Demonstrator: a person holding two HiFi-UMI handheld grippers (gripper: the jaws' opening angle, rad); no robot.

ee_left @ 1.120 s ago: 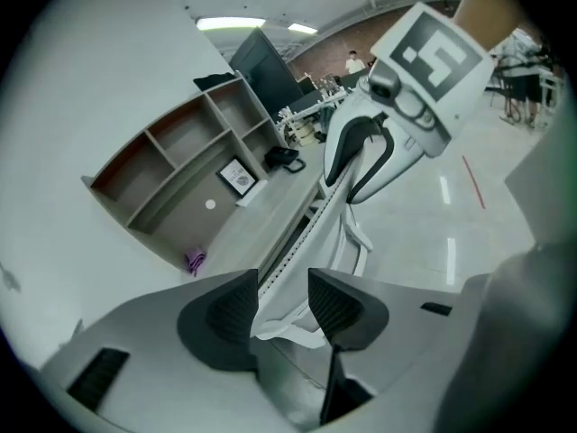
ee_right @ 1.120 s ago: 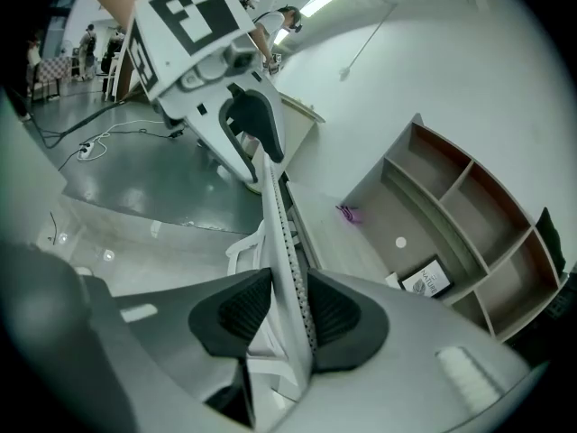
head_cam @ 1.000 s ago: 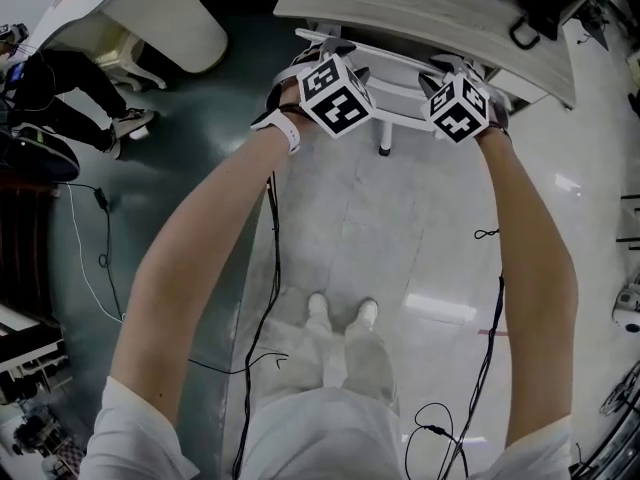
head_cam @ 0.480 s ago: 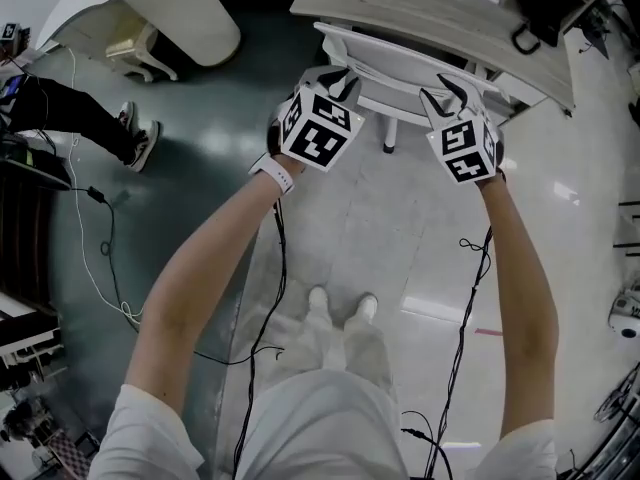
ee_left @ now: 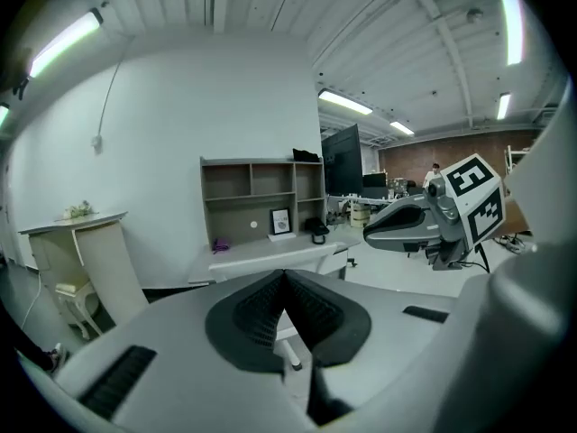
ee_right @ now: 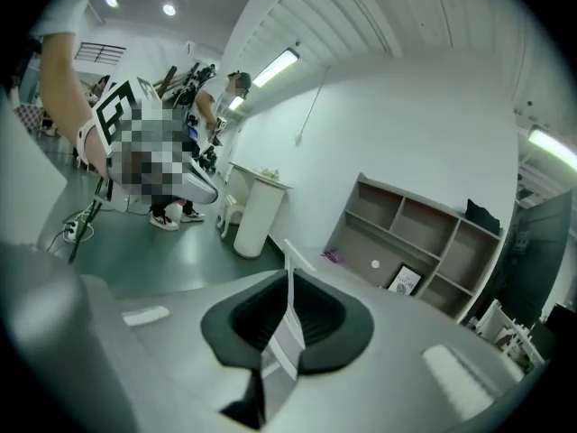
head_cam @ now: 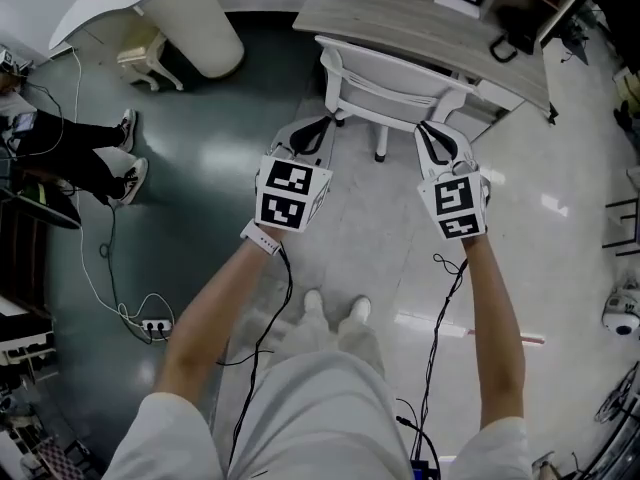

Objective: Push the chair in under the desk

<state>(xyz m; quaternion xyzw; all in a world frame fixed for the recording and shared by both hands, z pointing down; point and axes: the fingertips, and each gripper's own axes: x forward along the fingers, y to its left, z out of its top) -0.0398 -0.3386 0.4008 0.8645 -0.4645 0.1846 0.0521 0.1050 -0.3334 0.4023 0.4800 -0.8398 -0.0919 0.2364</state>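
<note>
The white chair (head_cam: pixel 390 73) stands tucked against the pale wooden desk (head_cam: pixel 420 18), its seat under the top and its backrest facing me. My left gripper (head_cam: pixel 318 128) hangs over the floor a little short of the backrest's left end, jaws shut on nothing. My right gripper (head_cam: pixel 432 133) is level with it before the backrest's right end, also shut and empty. In the left gripper view the pads meet at the tip of the left gripper (ee_left: pixel 285 282), with the chair (ee_left: pixel 275 261) and desk (ee_left: pixel 262 244) beyond. The right gripper (ee_right: pixel 288 305) shows pads together too.
A white pedestal table (head_cam: pixel 190 18) and a small stool (head_cam: pixel 150 53) stand at the far left. A person's legs (head_cam: pixel 100 163) are at the left edge. Cables (head_cam: pixel 110 268) and a power strip (head_cam: pixel 155 325) lie on the dark floor. A shelf unit (ee_left: pixel 261 188) rises behind the desk.
Both grippers have let go of the chair's backrest and drawn back toward me, and their jaws have gone shut. The chair stays under the desk.
</note>
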